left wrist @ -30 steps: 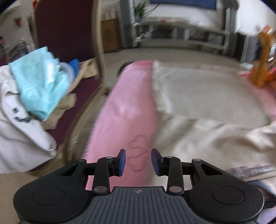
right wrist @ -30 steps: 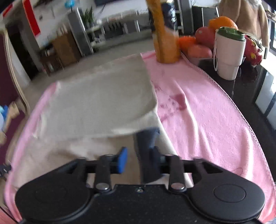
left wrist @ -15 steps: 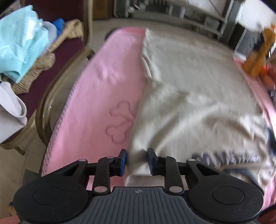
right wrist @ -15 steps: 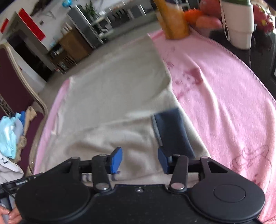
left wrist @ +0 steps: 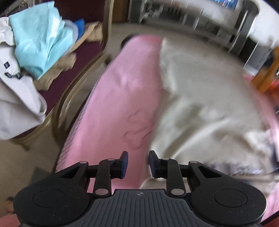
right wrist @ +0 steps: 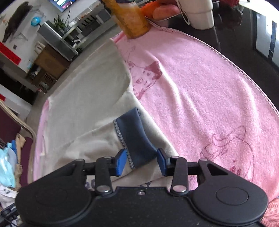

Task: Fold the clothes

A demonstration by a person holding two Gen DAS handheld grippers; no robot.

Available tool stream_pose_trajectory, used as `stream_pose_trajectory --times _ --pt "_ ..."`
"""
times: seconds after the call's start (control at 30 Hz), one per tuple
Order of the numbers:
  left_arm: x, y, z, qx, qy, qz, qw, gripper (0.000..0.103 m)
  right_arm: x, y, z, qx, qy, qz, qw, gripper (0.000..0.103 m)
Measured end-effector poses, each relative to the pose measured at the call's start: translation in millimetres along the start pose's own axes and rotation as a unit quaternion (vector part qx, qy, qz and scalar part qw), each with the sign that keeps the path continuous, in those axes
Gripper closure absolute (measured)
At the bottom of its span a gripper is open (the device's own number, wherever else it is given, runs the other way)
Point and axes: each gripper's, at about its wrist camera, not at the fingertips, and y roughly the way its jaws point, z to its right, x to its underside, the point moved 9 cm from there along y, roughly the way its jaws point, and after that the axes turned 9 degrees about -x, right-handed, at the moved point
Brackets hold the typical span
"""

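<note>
We found the cream garment (right wrist: 83, 97) lying spread on the pink towel (right wrist: 200, 97) that covered the table, its near part doubled back on itself with a navy cuff (right wrist: 136, 138) turned up on top. In the left wrist view the same cream garment (left wrist: 200, 97) occupied the right half of the frame, blurred, with some dark print at its near right edge, unreadable.

The right tongs (right wrist: 141, 162) stood wide apart, one finger on either side of the navy cuff, close over it; we could not tell whether the pads touched the cloth. They gripped nothing.

The left tongs (left wrist: 137, 165) were parted, with a moderate gap and nothing between the fingers. They hung above the pink towel (left wrist: 122, 97), just beside the left edge of the garment.

Beyond the garment, at the far end of the table, we noted an orange-yellow bottle (right wrist: 132, 19), a white cup (right wrist: 200, 14) and fruit (right wrist: 163, 11) behind them. To the left of the table stood a chair (left wrist: 83, 73) with a gilt frame and dark red seat, piled with clothes: a light blue piece (left wrist: 40, 40), a white piece (left wrist: 15, 104) and tan cloth (left wrist: 64, 61).
</note>
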Motion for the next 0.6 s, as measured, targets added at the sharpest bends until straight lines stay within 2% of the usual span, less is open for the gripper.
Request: stream_pose_trajectory --times 0.1,0.2,0.27,0.37,0.43,0.47,0.53,0.6 --pt "9.8 12.0 6.0 -0.023 0.033 -0.025 0.9989 0.079 2.1 5.8 -4.5 0.017 -0.019 -0.003 1.000 0.064" --pt "12.6 13.4 8.7 -0.046 0.060 -0.019 0.9969 0.073 2.8 8.2 -7.3 0.032 -0.039 -0.001 0.999 0.064" --pt "13.6 13.4 6.7 -0.060 0.069 -0.014 0.9957 0.066 3.3 8.9 -8.9 0.051 -0.063 0.004 0.997 0.096" --pt "9.1 15.0 1.1 -0.085 0.074 -0.007 0.9936 0.065 3.9 8.7 -11.2 0.081 -0.094 0.008 0.992 0.096" --pt "9.0 7.5 -1.6 -0.102 0.071 0.005 0.9922 0.071 4.5 6.2 -11.9 0.096 -0.095 0.004 0.991 0.094" --pt "8.5 -0.7 -4.1 -0.099 0.063 0.015 0.9930 0.075 2.8 3.6 -17.4 0.087 -0.102 0.003 0.991 0.087" --pt "9.1 -19.6 -7.4 -0.083 0.042 0.033 0.9951 0.074 -2.7 -3.2 -34.4 0.048 -0.125 0.002 0.991 0.082" --pt "12.0 -40.5 -8.5 -0.062 0.024 0.051 0.9965 0.074 -7.8 -10.6 -51.6 0.010 -0.148 0.001 0.989 0.063"
